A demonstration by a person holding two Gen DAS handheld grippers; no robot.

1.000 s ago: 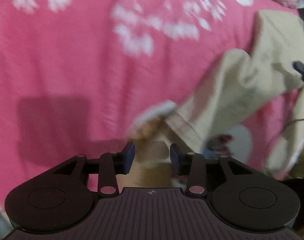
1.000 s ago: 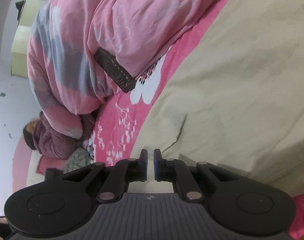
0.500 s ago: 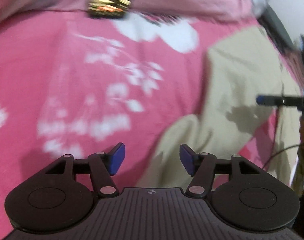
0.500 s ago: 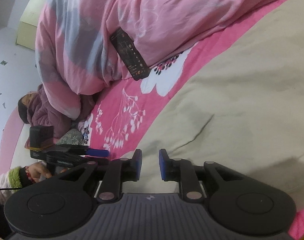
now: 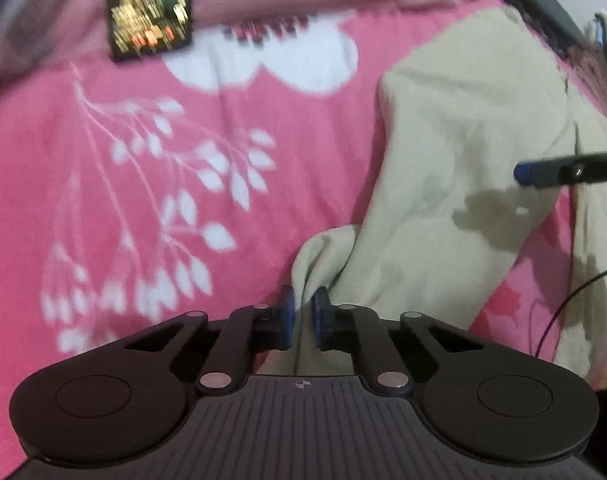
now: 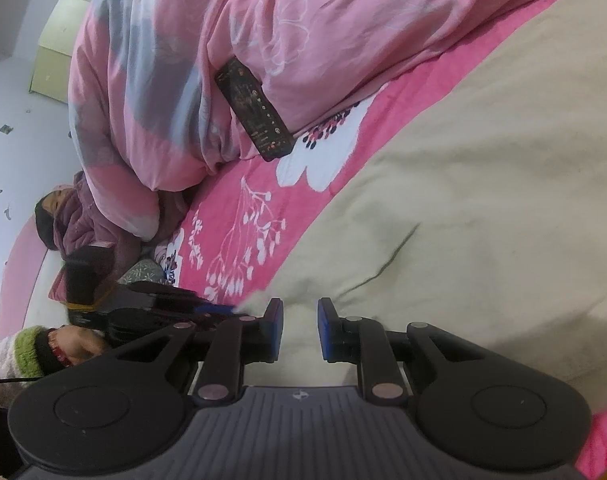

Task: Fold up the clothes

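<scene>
A bed spread with a pink floral sheet (image 5: 151,168) carries a bunched pink-and-grey quilt (image 6: 231,52) at its far edge, beside a pale floor (image 6: 7,168) and a yellowish cabinet (image 6: 59,32).

the dark flat thing (image 5: 149,4) at 11 o'clock in the left view is smeared, so its marks cannot be read. the beige cloth (image 5: 455,168) runs off the edge at 3 o'clock. in the right view the left gripper (image 6: 223,310) at 9 o'clock is partly hidden, and the hand (image 6: 77,346) is half seen.
</scene>
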